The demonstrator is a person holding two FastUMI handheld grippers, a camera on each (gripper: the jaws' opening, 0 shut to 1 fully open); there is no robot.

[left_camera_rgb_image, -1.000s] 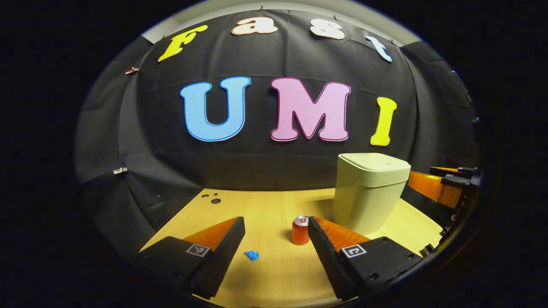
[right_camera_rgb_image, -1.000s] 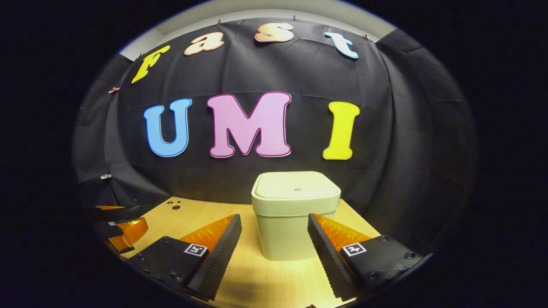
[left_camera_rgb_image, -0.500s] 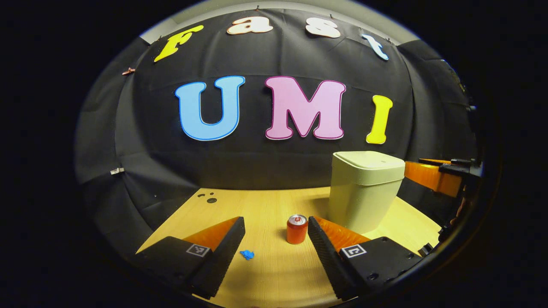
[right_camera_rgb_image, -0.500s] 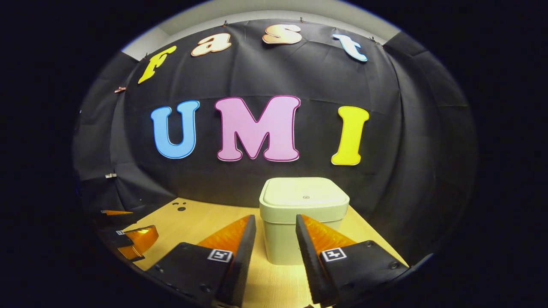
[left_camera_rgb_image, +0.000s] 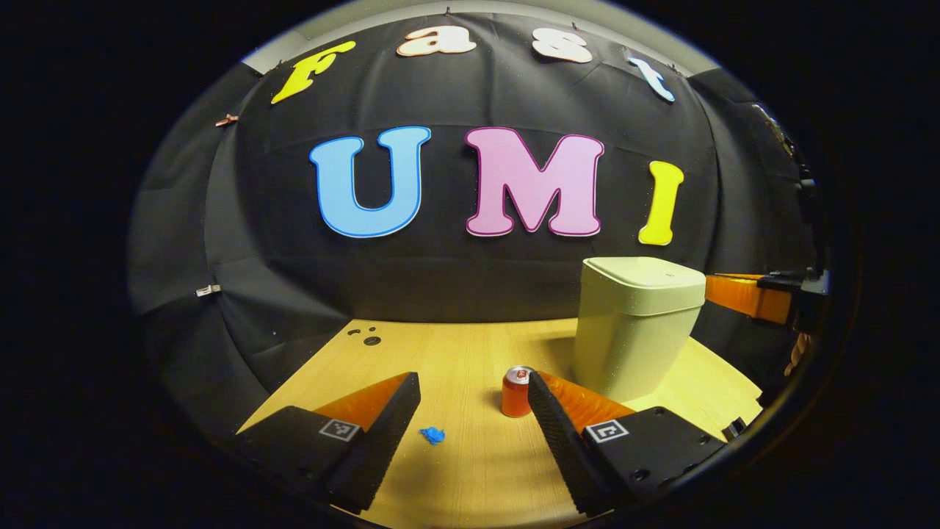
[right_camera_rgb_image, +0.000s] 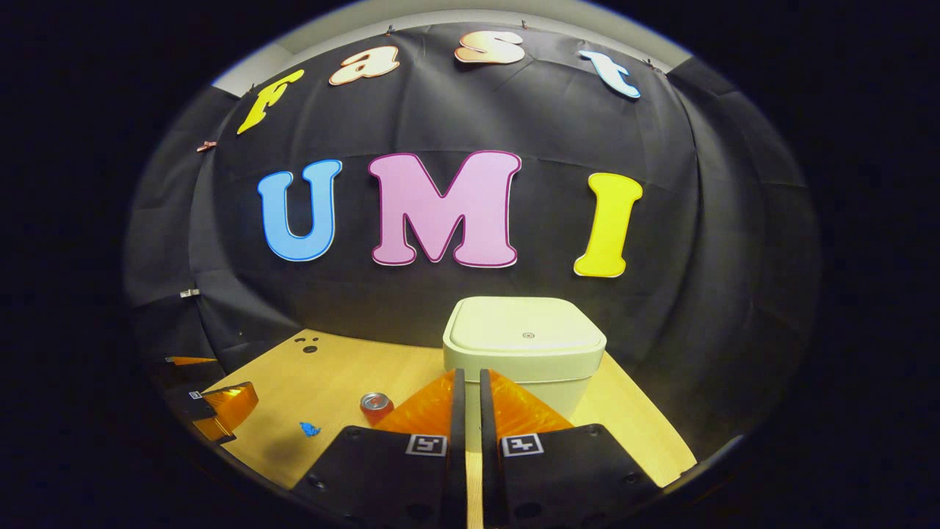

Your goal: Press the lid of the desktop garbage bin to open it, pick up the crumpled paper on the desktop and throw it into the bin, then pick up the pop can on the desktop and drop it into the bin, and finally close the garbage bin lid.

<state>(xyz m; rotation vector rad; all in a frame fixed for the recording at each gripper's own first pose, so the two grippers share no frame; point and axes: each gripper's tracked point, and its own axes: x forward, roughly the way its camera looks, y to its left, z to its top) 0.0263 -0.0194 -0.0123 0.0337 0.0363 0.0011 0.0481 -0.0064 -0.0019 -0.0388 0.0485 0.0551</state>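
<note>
A pale green bin (left_camera_rgb_image: 635, 330) stands with its lid down at the right of the wooden table (left_camera_rgb_image: 440, 353). An orange pop can (left_camera_rgb_image: 516, 393) stands upright left of it, and a small blue crumpled paper (left_camera_rgb_image: 432, 436) lies nearer. My left gripper (left_camera_rgb_image: 473, 382) is open and empty, held back from the paper and the can. In the right gripper view the bin (right_camera_rgb_image: 525, 353) is straight ahead, with the can (right_camera_rgb_image: 376, 406) and paper (right_camera_rgb_image: 309, 428) to its left. My right gripper (right_camera_rgb_image: 471, 375) is shut on nothing, raised in front of the bin's lid.
Small dark holes (left_camera_rgb_image: 367, 338) mark the table's far left corner. The right gripper's body (left_camera_rgb_image: 756, 297) shows beside the bin at the right edge of the left gripper view. The left gripper's body (right_camera_rgb_image: 220, 408) shows low at the left of the right gripper view.
My right gripper's fingers have closed from wide apart to nearly touching, and it has risen a little before the bin. The left gripper has barely shifted.
</note>
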